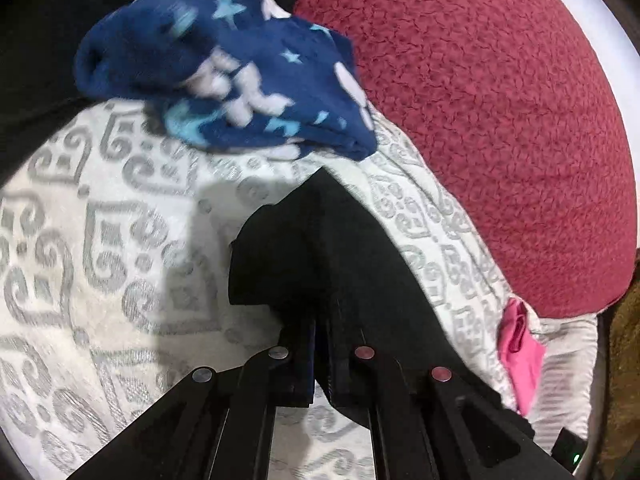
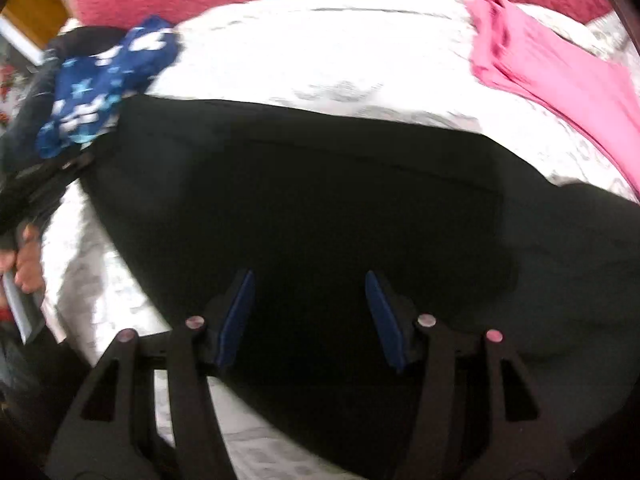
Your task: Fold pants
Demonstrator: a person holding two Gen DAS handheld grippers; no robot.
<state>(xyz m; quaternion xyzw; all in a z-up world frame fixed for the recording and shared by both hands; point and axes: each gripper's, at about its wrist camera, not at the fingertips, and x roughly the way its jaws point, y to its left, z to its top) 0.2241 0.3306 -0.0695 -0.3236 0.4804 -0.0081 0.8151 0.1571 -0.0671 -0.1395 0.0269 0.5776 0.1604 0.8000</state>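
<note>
The black pants (image 2: pixel 304 200) lie spread on a white patterned bedspread (image 2: pixel 320 40). In the left wrist view my left gripper (image 1: pixel 318 344) is shut on an edge of the black pants (image 1: pixel 304 248), which drape over the fingers and hide the tips. In the right wrist view my right gripper (image 2: pixel 310 316) is open just over the pants, its blue pads (image 2: pixel 236 320) wide apart with nothing between them.
A blue star-print fleece garment (image 1: pixel 240 72) lies bunched ahead on the bedspread (image 1: pixel 100 260); it also shows in the right wrist view (image 2: pixel 100 88). A folded pink garment (image 2: pixel 560 80) lies at the right. A dark red blanket (image 1: pixel 500 100) lies beyond.
</note>
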